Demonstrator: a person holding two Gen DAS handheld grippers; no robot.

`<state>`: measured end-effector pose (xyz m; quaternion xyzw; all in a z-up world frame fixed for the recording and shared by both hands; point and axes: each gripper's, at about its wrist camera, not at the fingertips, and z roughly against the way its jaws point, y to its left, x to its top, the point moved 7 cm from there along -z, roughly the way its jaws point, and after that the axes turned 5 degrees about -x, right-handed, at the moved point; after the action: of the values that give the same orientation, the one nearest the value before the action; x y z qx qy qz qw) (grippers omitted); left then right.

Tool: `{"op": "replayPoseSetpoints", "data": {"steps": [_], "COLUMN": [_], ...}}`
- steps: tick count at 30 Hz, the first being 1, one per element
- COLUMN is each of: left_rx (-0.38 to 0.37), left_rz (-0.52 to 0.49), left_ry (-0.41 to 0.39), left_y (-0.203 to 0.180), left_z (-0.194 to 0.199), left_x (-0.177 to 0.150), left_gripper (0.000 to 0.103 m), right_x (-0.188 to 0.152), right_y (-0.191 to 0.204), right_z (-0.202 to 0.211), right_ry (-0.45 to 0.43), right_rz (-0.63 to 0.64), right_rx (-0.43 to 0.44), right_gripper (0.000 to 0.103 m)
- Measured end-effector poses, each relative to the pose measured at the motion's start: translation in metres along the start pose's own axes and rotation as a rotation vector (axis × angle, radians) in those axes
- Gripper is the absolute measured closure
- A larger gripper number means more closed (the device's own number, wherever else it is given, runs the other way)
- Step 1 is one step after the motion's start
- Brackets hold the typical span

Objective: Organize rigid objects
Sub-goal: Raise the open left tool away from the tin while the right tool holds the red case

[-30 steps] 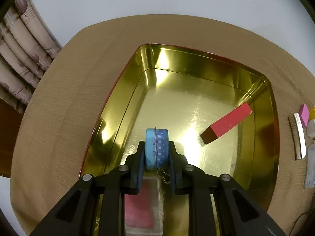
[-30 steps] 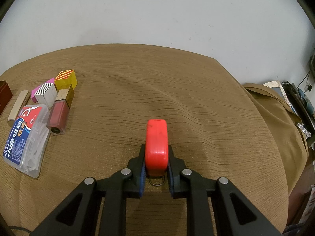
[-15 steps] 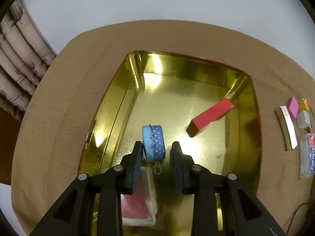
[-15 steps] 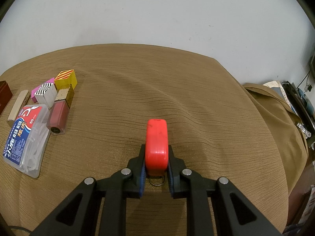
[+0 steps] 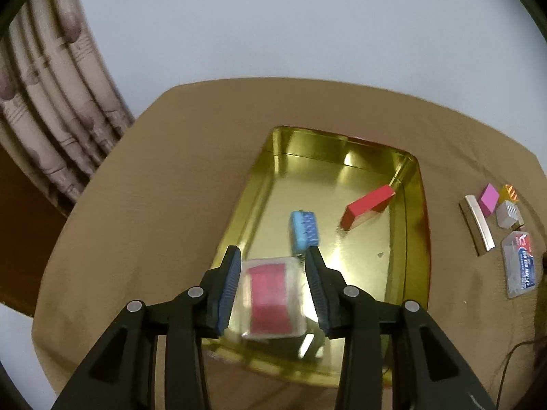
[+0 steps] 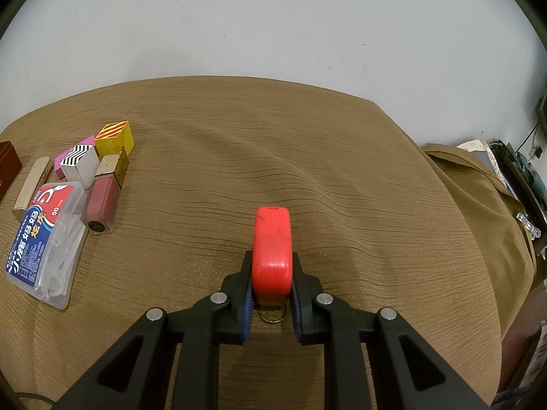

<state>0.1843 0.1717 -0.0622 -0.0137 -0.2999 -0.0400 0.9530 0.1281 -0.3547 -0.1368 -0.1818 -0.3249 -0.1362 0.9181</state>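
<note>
Tin (image 5: 415, 239) left view — floss box (image 6: 44, 239) right

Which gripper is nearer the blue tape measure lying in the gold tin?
Left. The left gripper hangs open just short of the blue tape measure in the gold tin. The right gripper, shut on a red tape measure, sees neither.
</note>
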Motion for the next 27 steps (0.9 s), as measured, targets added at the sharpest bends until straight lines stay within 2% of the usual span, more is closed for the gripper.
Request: {"op": "replayPoseSetpoints", "data": {"steps": [9, 14, 19, 27], "left_rx": [0.083, 0.072, 0.086, 0.101], "left_rz": [0.042, 0.073, 0.091, 0.119], "left_ry": [-0.056, -0.029, -0.041, -0.034], "left_y": [0.038, 0.048, 0.053, 0.058], "left_z": [0.020, 0.014, 0.014, 0.012], "left_x": [-0.015, -0.026, -0.024, -0.024], "left_gripper": [0.057, 0.051, 0.044, 0.041], "right_x": [-0.001, -0.001, 0.000, 0.007], "right_y": [0.000, 0.000, 0.003, 0.006], "right_z": [0.000, 0.000, 0.001, 0.009], "right_ry": [0.000, 0.000, 0.005, 0.013], "right_rz": [-0.002, -0.001, 0.005, -0.017], "right_rx": [0.000, -0.004, -0.017, -0.041], "right_gripper": [0.085, 0.086, 0.086, 0.086]}}
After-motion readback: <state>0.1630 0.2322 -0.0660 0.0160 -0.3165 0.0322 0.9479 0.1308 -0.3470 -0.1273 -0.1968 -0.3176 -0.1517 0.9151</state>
